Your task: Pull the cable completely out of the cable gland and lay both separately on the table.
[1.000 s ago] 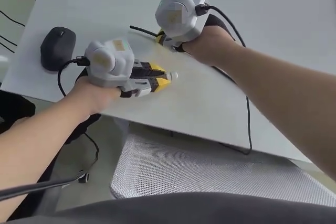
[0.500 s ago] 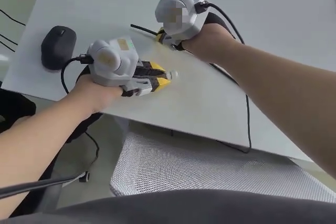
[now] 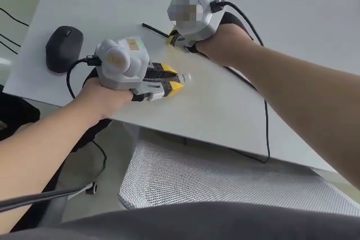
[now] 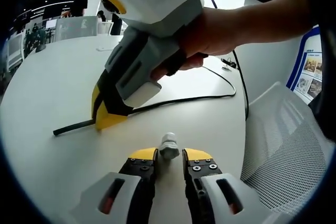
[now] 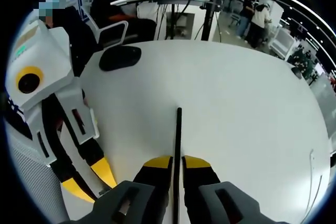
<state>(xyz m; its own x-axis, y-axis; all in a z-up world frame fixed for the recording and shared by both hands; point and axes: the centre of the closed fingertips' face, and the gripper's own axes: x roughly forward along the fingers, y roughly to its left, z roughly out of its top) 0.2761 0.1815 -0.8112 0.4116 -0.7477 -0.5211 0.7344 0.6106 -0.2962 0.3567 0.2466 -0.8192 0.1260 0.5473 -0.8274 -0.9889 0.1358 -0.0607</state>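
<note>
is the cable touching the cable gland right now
Apart. The left gripper view shows the cable gland pinched in the left gripper, with bare table between it and the cable in the right gripper.

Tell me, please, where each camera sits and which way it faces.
Head view: on the headset, looking down at the table; both forearms, left gripper and right gripper show.
Left gripper view: on the left gripper, looking along its jaws at the cable gland; the person's right hand shows.
Right gripper view: on the right gripper, looking along the cable across the table toward a mouse.
Shared: each gripper view catches the other gripper.
</note>
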